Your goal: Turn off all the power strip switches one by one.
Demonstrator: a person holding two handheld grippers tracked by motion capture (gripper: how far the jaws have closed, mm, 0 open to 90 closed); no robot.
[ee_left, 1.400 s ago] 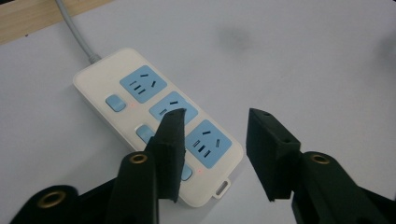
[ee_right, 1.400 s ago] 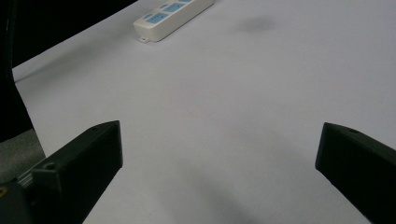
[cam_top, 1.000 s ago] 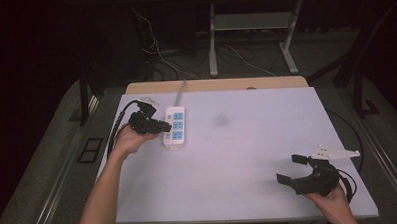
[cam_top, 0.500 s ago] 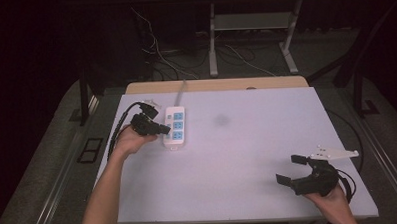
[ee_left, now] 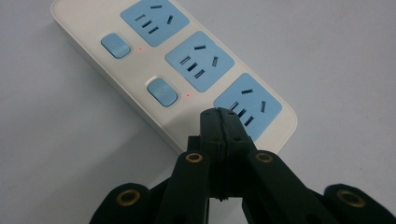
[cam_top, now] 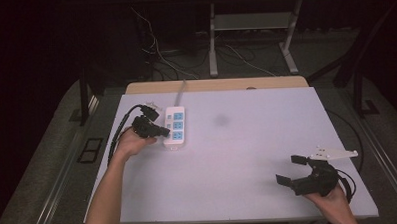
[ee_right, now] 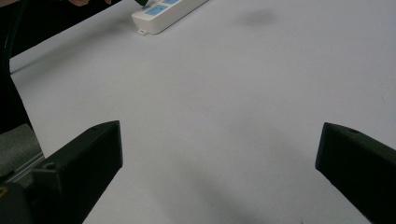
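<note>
Nothing much has shifted over the last second: both hands and the power strip are sitting where they were, the left hand only creeping a touch toward the strip. Spreading across the high view is the wide pale-grey rectangular table top (cam_top: 238,155), with a tan wooden strip (cam_top: 215,85) lying along its 12 o'clock edge. Lying toward 10 o'clock on that surface is the white plastic power strip with three blue sockets and blue switch buttons (cam_top: 174,128), its grey cord running off toward 12 o'clock. The black left gripper (cam_top: 163,131) is resting its tips on the strip's 9 o'clock edge at the nearest socket; in the left gripper view its jaws are pressing together with nothing between them, above the strip (ee_left: 173,70), where two small red lamps are glowing beside the buttons. The black right gripper (cam_top: 291,169) is hovering near 4 o'clock, well apart from the strip, jaws standing wide apart over bare table (ee_right: 233,116).
</note>
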